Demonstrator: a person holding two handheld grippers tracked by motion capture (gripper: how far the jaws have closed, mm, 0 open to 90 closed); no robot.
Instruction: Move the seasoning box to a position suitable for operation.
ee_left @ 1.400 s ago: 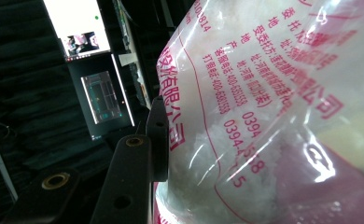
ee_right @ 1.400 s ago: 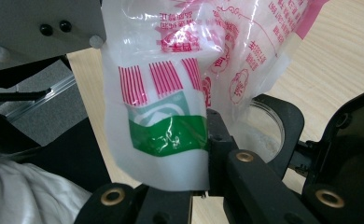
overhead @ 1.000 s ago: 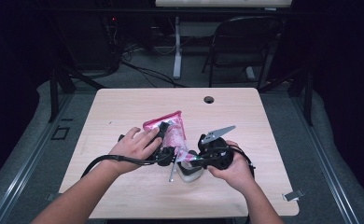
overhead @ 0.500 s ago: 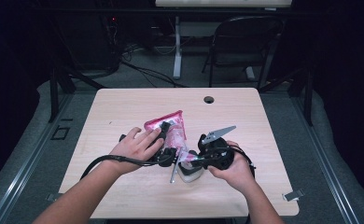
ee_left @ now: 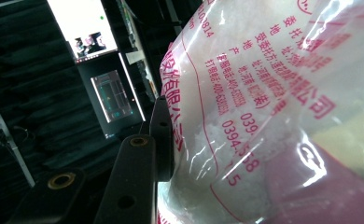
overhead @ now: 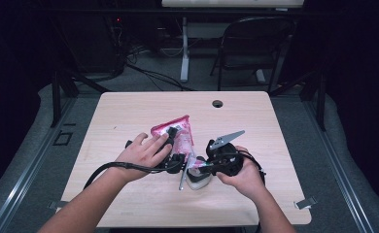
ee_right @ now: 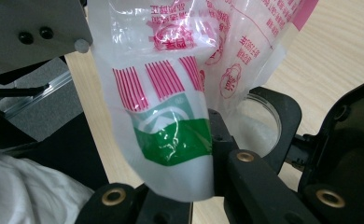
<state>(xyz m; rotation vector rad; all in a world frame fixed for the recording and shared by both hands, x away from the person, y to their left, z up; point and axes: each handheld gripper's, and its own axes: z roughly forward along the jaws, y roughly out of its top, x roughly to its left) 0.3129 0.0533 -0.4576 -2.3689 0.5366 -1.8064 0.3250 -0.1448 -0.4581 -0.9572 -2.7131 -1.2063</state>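
1. a clear plastic bag [overhead: 178, 138] with pink and red print, holding a white granular powder, sits just left of the middle of the high view, on the light wood bench [overhead: 129, 109].
2. the left gripper [overhead: 177, 162] grips the bag from the left of frame. in the left gripper view one black jaw presses flat against the film, and the jaws have just been closing a little further with the bag between them.
3. that hold looks meant to keep the bulk of the bag lifted and tilted, so the powder can slide toward its lower end.
4. the right gripper [overhead: 204, 167] comes in from the lower right of the high view, its grey three-cornered plate [overhead: 226, 140] sticking up toward the upper right.
5. in the right gripper view, its jaws are closed on the bag's lower corner [ee_right: 171, 140], the part printed with red stripes and a green patch; the film hangs down between the two black jaws at the bottom of the frame.
6. pinching that corner probably steadies and steers the bag's mouth.
7. just behind the corner, right of centre in the right gripper view, stands a small round clear dish [ee_right: 259, 126] with some white powder in it, sitting on the bench beside the bag.
8. my reading is that the bag is held above this dish so its contents pour in; the two grips share the work, one carrying the weight, the other aiming.
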